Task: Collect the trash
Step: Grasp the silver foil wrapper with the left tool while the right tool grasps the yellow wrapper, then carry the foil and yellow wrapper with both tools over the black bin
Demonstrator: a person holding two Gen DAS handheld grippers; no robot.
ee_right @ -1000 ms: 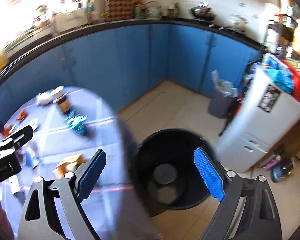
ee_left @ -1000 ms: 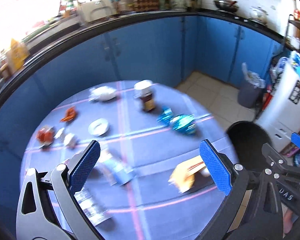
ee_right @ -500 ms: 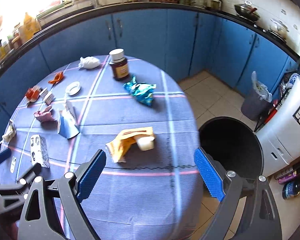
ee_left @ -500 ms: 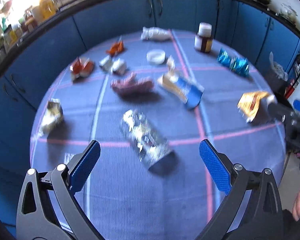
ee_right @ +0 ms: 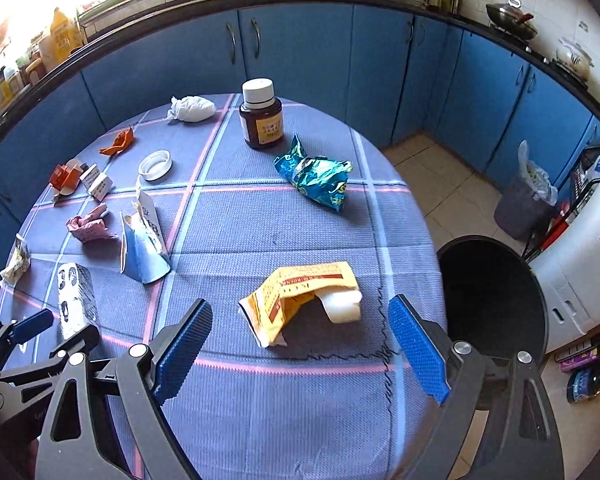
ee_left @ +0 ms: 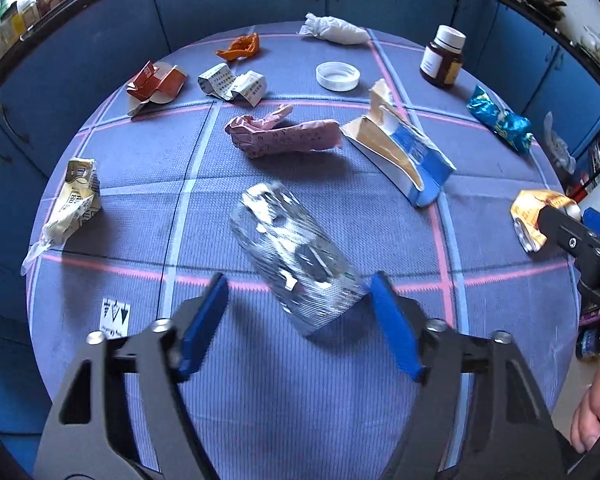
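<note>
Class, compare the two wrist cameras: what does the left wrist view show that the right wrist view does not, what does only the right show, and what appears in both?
Only the left wrist view shows the person's hand at the lower right edge.

Only the right wrist view shows the black bin beside the table, the tiled floor and the white appliance.

Both show the silver foil wrapper between the open left gripper fingers, the yellow packet ahead of the open right gripper, the brown jar, the teal snack bag and the blue carton.

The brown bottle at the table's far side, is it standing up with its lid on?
Yes. The brown bottle stands upright, white cap on top.
</note>
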